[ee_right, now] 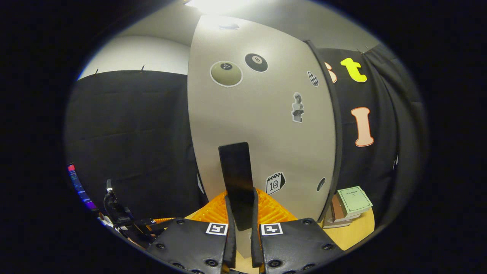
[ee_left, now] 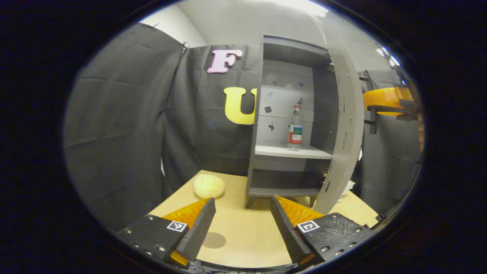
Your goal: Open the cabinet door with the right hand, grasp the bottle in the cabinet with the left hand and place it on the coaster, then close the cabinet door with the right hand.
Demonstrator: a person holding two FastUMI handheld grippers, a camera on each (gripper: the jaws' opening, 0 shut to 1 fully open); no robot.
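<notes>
The grey cabinet (ee_left: 289,152) stands open on the table, its door (ee_left: 342,125) swung out to the right. A clear bottle (ee_left: 295,128) with a red and white label stands upright on the middle shelf, well ahead of my left gripper (ee_left: 242,201). That gripper is open and holds nothing, low over the table. A small round dark coaster (ee_left: 214,240) lies on the table between its fingers. In the right gripper view, the right gripper (ee_right: 241,201) is shut on the door's flat dark handle (ee_right: 236,167), right up against the stickered door (ee_right: 262,114).
A fluffy pale yellow ball (ee_left: 208,185) lies on the wooden table (ee_left: 243,228), left of the cabinet's foot. A stack of books (ee_right: 352,201) rests on the table beyond the door's edge. Black cloth walls close in all around.
</notes>
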